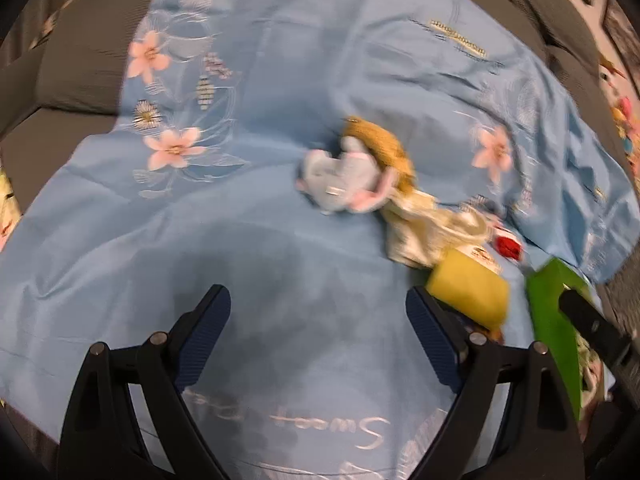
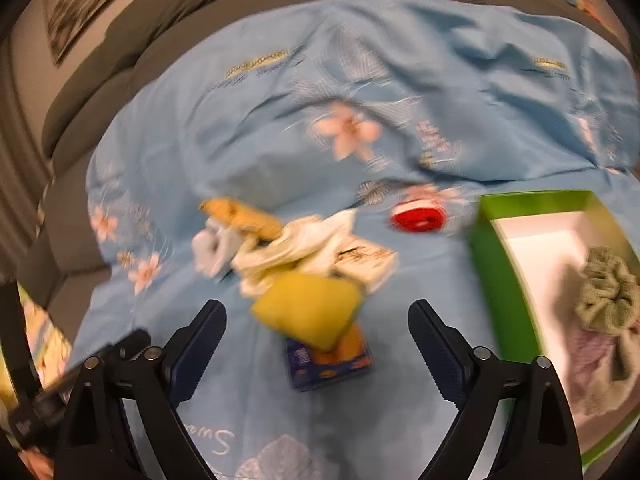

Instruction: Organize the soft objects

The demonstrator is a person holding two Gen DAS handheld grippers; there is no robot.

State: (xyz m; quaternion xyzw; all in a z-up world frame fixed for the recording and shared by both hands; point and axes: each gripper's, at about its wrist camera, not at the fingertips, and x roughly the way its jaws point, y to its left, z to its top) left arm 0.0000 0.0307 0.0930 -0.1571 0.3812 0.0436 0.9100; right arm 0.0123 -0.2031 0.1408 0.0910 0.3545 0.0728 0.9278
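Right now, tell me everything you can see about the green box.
The green box is an open, lidless carton with bright green outer walls and a white inside, and looks like cardboard. It sits upright on the light blue floral sheet, at the right of the right wrist view, apart from the pile of loose items. Inside lie a sage green scrunchie and a pale pink soft piece beneath it. Neither gripper touches it.

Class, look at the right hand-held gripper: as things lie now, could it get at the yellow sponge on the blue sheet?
Probably yes. The right hand-held gripper is open and empty, and the yellow sponge lies just ahead between its fingers, uppermost on a blue packet, with nothing over it.
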